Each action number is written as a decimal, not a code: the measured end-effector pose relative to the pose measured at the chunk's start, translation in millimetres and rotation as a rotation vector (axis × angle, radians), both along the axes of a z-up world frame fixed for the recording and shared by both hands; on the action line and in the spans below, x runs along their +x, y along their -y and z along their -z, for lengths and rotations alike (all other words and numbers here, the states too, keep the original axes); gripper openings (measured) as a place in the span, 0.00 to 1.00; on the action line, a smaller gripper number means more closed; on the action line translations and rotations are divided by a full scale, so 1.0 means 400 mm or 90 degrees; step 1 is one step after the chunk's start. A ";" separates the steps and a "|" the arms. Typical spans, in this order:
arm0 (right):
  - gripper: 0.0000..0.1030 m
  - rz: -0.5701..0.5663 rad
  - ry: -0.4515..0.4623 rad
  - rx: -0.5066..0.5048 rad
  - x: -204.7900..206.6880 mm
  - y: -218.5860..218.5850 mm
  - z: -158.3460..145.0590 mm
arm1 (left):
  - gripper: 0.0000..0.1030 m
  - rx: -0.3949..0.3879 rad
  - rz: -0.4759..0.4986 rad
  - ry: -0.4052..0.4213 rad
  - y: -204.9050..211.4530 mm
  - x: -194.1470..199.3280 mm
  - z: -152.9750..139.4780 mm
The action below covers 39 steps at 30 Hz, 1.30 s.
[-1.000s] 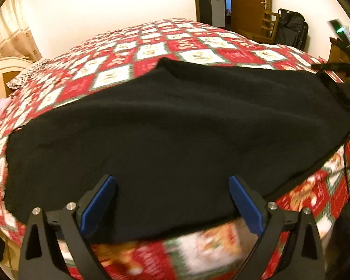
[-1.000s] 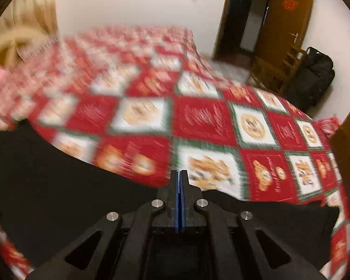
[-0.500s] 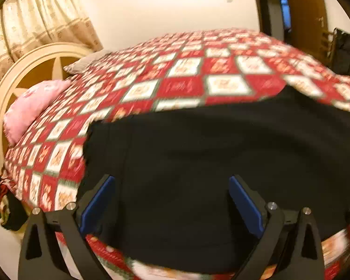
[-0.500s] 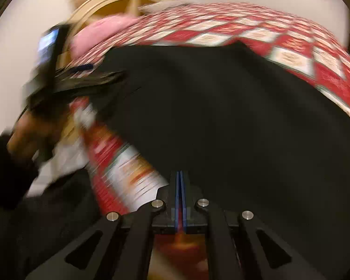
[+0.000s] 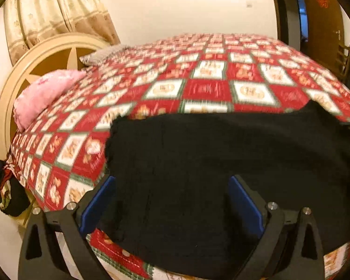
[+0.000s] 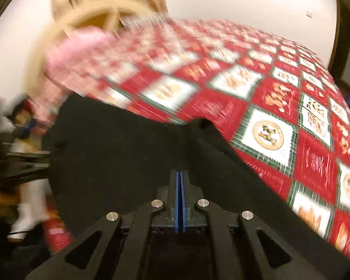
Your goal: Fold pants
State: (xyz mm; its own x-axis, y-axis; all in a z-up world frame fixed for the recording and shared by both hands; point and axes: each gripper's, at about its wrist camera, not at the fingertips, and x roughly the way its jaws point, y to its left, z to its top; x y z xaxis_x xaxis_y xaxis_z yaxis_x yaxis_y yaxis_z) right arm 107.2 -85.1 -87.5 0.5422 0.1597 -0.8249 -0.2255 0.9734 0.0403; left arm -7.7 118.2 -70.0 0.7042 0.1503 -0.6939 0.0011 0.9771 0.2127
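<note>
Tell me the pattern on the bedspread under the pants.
Red and white checks with green borders on the bedspread; clearest in the left wrist view.

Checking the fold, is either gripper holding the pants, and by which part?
The left gripper is open over the pants, holding nothing. The right gripper is shut; whether it pinches fabric cannot be told.

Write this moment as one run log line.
left gripper: open | right gripper: shut | black fabric pants: on red checkered quilt
</note>
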 end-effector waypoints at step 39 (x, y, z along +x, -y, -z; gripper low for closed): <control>0.62 0.917 0.184 0.250 -1.021 0.921 -0.102 | 0.97 -0.051 0.350 0.012 0.465 -0.072 -0.130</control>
